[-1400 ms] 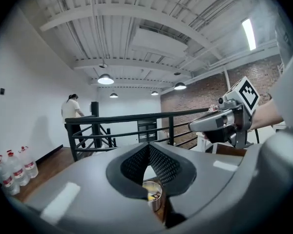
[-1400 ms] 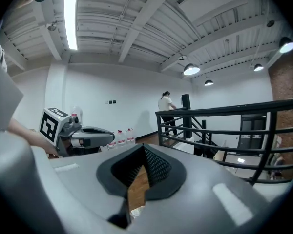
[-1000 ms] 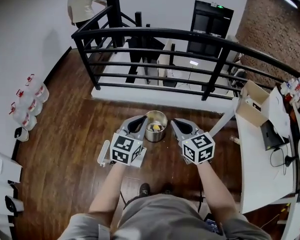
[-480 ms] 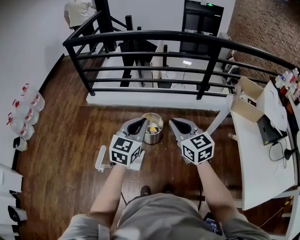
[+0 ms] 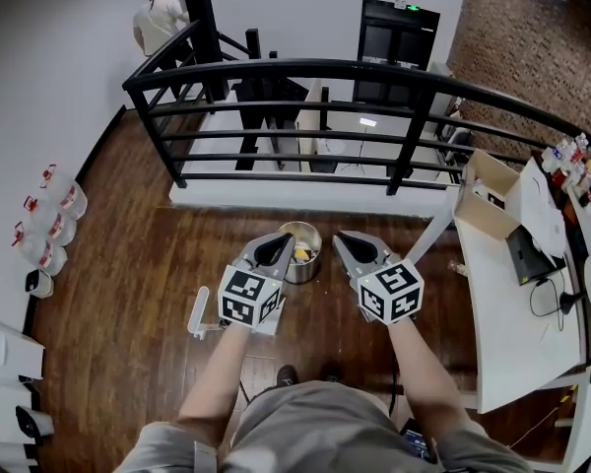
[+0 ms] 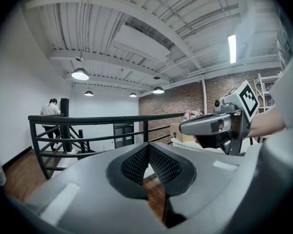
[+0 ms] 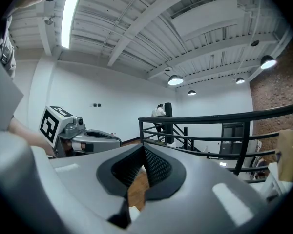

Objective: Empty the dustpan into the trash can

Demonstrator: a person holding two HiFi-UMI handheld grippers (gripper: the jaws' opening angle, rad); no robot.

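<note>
Trash can [image 5: 306, 264], a small metal pail with yellow scraps inside, stands on the wooden floor [image 5: 138, 264] at mid-frame in the head view, just beyond the two gripper tips; left gripper [image 5: 282, 241] has its jaws pressed together on nothing; right gripper [image 5: 343, 240] is likewise closed and empty; a white object [image 5: 199, 315] lies at the left gripper's left, partly hidden; whether it is the dustpan cannot be told.

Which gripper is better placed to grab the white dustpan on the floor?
Probably left. The dustpan lies beside the left gripper, while the right gripper is on the far side of the trash can. Both are shut and empty.
</note>
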